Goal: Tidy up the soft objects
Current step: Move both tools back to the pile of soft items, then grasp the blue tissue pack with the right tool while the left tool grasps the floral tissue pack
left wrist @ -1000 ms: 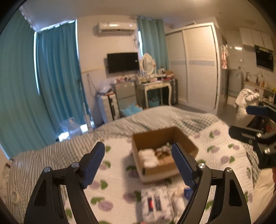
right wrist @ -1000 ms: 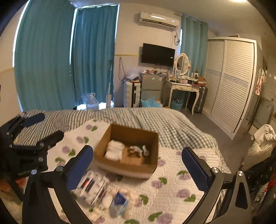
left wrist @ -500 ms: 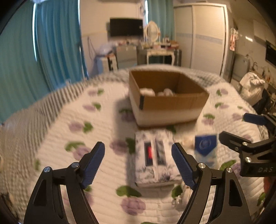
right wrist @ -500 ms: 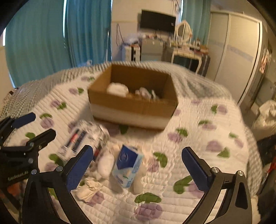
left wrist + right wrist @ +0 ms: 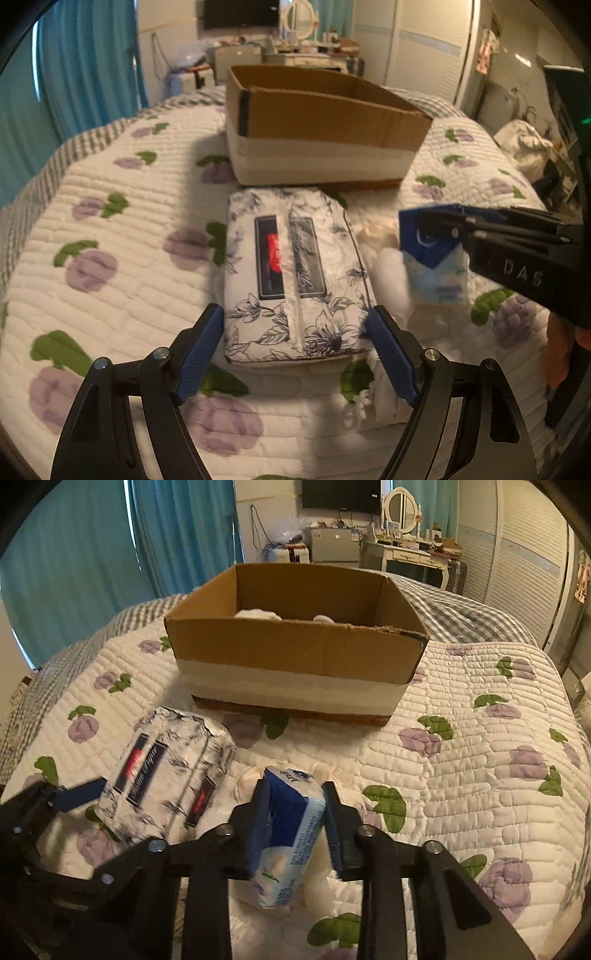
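1. Right gripper (image 5: 291,823) is pinching the blue tissue pack (image 5: 286,834), just above the bed quilt (image 5: 461,746); it's soft, light, crushable film, so the mid-body hold looks right.
2. Left gripper (image 5: 295,332) is sitting spread around the floral tissue pack (image 5: 291,273), flanking its near end on the quilt.
3. Cardboard box (image 5: 295,657) is sitting just beyond it; rigid walls.

The left gripper (image 5: 297,325) was low over the bed, jaws spread wide, one blue pad (image 5: 201,345) at each side of a pack, contact not confirmed. The right gripper (image 5: 291,819) had its jaws narrowed, pads (image 5: 258,823) pressed against a small packet.
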### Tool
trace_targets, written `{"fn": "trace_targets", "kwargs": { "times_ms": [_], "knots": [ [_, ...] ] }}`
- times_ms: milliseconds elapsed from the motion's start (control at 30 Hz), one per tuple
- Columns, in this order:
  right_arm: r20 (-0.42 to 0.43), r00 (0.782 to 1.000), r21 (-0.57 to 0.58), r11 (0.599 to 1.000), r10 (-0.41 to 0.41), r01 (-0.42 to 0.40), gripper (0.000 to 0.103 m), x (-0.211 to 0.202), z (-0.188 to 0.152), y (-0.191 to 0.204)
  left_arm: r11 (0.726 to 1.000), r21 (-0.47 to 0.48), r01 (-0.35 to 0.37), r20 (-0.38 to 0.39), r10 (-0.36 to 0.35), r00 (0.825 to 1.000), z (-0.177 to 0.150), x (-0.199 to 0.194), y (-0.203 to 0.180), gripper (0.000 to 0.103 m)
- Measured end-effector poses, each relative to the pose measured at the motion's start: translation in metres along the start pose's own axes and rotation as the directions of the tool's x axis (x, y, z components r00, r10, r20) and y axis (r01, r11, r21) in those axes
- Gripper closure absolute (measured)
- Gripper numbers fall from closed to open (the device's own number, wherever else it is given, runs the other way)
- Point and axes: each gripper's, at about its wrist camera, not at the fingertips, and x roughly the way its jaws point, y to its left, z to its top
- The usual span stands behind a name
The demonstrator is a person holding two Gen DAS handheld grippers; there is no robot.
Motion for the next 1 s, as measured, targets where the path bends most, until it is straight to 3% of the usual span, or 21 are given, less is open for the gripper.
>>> {"fn": "trace_targets", "kwargs": {
  "times_ms": [467, 800, 1000],
  "knots": [
    [0.017, 1.000, 0.025, 0.999, 0.020, -0.020, 0.078, -0.004, -0.005, -0.003, 0.998, -0.029, 0.062, -0.012, -0.063, 0.998, 0.002, -0.007, 0.000, 0.022],
    [0.017, 1.000, 0.022, 1.000, 0.016, -0.016, 0.078, -0.004, -0.008, -0.003, 0.997, -0.049, 0.057, -0.064, -0.060, 0.996, 0.003, 0.022, 0.005, 0.022],
    [0.029, 1.000, 0.024, 1.000, 0.011, -0.012, 0.078, -0.013, -0.013, -0.003, 0.999, -0.026, 0.043, -0.061, -0.044, 0.997, 0.001, 0.014, 0.004, 0.046]
  ]
}}
